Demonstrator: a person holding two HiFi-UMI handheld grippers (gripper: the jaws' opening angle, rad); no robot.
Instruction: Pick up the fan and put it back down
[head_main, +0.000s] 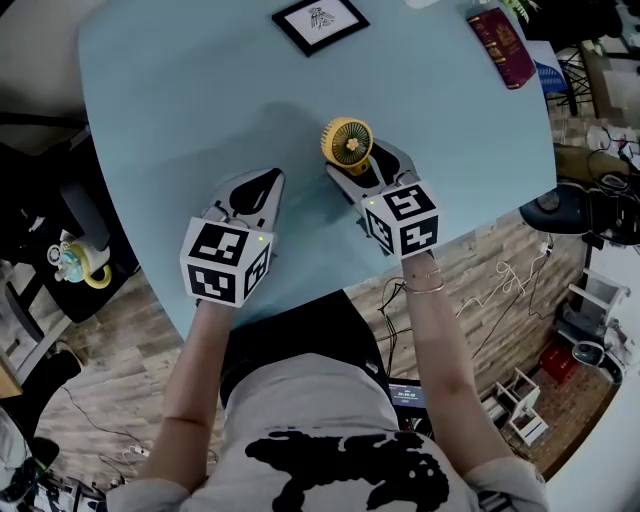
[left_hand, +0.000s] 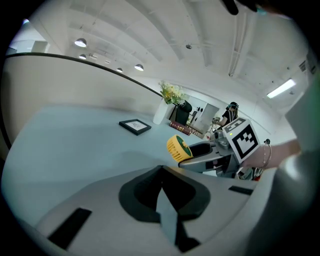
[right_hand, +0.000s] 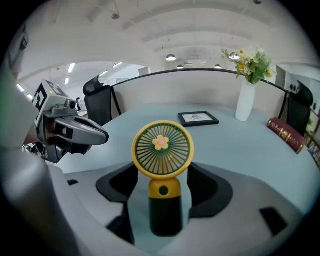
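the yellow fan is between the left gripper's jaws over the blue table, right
No, wrong gripper: the yellow fan is between the jaws of the right gripper, over the blue table. The right gripper view shows it there. The left gripper is shut on nothing.

Office: meeting table (head_main: 180, 100), swivel chair (right_hand: 97, 97), ceiling lights (left_hand: 80, 43)

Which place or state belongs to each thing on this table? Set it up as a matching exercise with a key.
Things:
1 fan
2 framed picture
3 red book
4 left gripper

Places or states:
A jaws together, nothing held
B clamped in the right gripper
C lying flat at the far side of the table, middle
D by the table's far right edge

Pairs: 1-B, 2-C, 3-D, 4-A
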